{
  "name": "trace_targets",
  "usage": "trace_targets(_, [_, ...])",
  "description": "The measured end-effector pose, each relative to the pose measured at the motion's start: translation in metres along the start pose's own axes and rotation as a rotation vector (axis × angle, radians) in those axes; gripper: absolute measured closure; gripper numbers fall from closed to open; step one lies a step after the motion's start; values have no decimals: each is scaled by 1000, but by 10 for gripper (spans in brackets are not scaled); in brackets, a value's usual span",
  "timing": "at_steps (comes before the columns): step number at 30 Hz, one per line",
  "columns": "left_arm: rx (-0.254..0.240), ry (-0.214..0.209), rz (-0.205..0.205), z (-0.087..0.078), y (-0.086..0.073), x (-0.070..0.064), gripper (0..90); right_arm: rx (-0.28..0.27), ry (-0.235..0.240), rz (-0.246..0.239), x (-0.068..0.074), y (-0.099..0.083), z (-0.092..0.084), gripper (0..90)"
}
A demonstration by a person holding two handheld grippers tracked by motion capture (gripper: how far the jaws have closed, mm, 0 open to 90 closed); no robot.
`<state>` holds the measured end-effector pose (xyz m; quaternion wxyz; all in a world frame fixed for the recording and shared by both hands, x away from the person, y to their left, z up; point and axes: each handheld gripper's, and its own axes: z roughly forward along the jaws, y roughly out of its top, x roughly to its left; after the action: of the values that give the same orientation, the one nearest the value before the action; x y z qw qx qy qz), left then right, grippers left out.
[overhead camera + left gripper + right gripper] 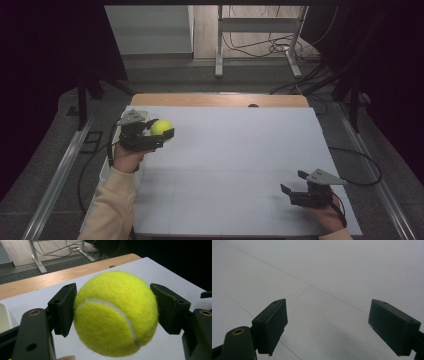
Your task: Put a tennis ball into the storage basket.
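Left tool: clamped on the ball, one pad on each side at its widest part, so the round felt cannot roll out.
Ball: between the left tool's jaws, clear of the bench; in the left gripper view its seam runs across the front and white sheet shows beneath it.
Grip: looks centred, pads flat against the ball; judged firm enough to carry.
Right tool: jaws apart with nothing between them, resting low at the bench's near right, well apart from the ball; likely parked out of the way, or ready to receive.
Bench ahead of right tool: bare white sheet.
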<state>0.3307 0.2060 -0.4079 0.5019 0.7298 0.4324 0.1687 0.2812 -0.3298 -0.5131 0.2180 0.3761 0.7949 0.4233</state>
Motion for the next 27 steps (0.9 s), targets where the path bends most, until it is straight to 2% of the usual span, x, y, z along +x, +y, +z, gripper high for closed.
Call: trace_targets(27, [-8,101,-55,-19,-8,30,261,2,0,-2,0,0,0,162])
